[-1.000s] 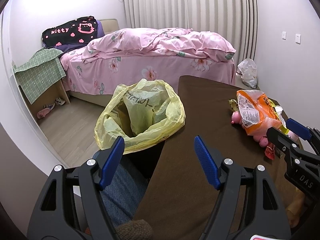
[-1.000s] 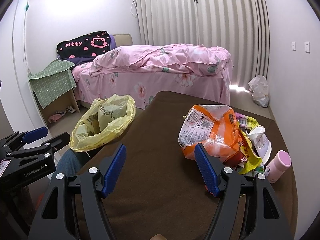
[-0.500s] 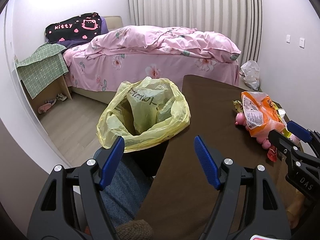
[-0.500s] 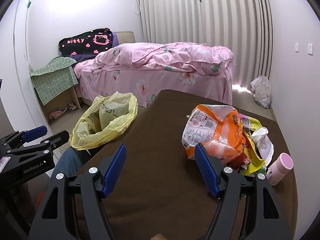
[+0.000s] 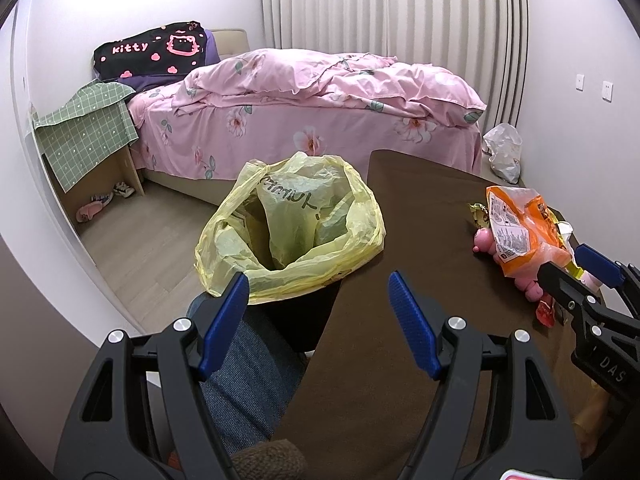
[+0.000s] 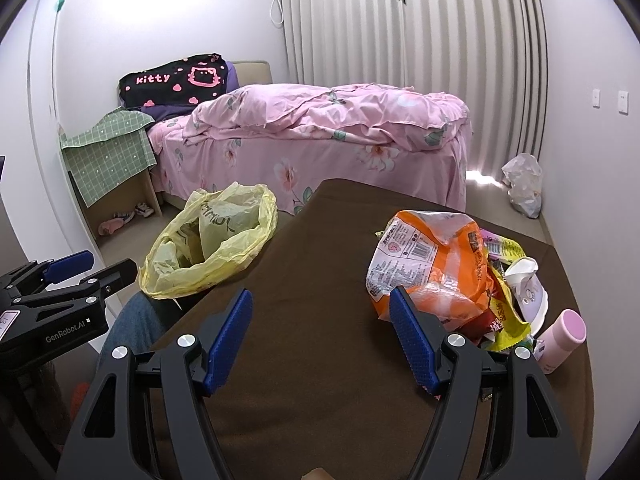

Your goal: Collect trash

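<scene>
Right gripper (image 6: 320, 336): we hold its jaws wide apart and empty, low over the brown table (image 6: 304, 360). Its right finger sits just in front of the orange bag (image 6: 432, 264), and we cannot tell if it touches.
Left gripper (image 5: 318, 320): also spread and holding nothing. It points at the bin (image 5: 292, 224), which stands at the left edge of the table, near a knee in jeans (image 5: 244, 384).
Orange bag: it lies on the right part of the table, on top of a small heap of wrappers (image 6: 504, 312), with a white cup (image 6: 528, 288) behind and a pink bottle (image 6: 560, 340) at the far right.
How it will handle: we judge the bag light, thin and crinkly, with air inside. It will collapse when squeezed, and the film is probably slippery.
Where to hold: we would pinch a flat fold near the lower edge, which faces the right gripper, and not the puffed middle.
Risk: the wrappers below may catch and drag, or fall from the table.
Bin liner (image 5: 352, 208): yellow, soft, and its mouth stands open, so we judge a drop from above is enough.
Progress: the heap looks untouched, so we judge that we are at the beginning.
</scene>
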A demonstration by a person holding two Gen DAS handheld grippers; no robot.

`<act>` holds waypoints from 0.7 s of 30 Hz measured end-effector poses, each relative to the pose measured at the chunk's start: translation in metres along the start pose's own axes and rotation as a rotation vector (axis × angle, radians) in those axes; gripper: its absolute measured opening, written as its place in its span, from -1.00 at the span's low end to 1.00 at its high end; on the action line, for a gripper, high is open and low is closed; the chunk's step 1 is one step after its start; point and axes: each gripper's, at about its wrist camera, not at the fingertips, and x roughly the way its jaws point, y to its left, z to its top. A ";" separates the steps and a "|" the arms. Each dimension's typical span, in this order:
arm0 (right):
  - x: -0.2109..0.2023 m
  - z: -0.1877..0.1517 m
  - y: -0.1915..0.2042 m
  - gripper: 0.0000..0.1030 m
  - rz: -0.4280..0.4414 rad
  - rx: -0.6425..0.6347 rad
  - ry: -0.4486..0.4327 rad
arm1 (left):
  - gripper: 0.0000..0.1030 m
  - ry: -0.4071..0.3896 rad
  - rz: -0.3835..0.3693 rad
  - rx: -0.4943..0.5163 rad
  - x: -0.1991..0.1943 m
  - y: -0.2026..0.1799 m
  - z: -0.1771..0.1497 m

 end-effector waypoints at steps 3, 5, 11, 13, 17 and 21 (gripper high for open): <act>0.000 0.001 0.001 0.30 -0.001 -0.001 -0.001 | 0.33 -0.001 0.000 0.001 0.000 0.000 0.000; 0.000 0.001 0.000 0.30 -0.001 -0.001 -0.001 | 0.33 -0.001 0.000 0.000 0.000 0.000 0.000; 0.000 0.001 0.001 0.30 -0.001 0.000 0.000 | 0.33 -0.001 0.000 0.000 0.000 0.001 0.000; 0.000 0.001 0.001 0.30 -0.002 -0.001 0.000 | 0.33 0.000 -0.001 0.000 0.000 0.001 0.000; 0.000 0.001 0.000 0.30 -0.006 -0.006 0.000 | 0.33 -0.001 -0.007 0.002 0.001 0.001 0.003; -0.003 0.001 -0.016 0.30 -0.054 -0.007 -0.013 | 0.33 -0.023 -0.058 0.025 0.006 -0.005 0.008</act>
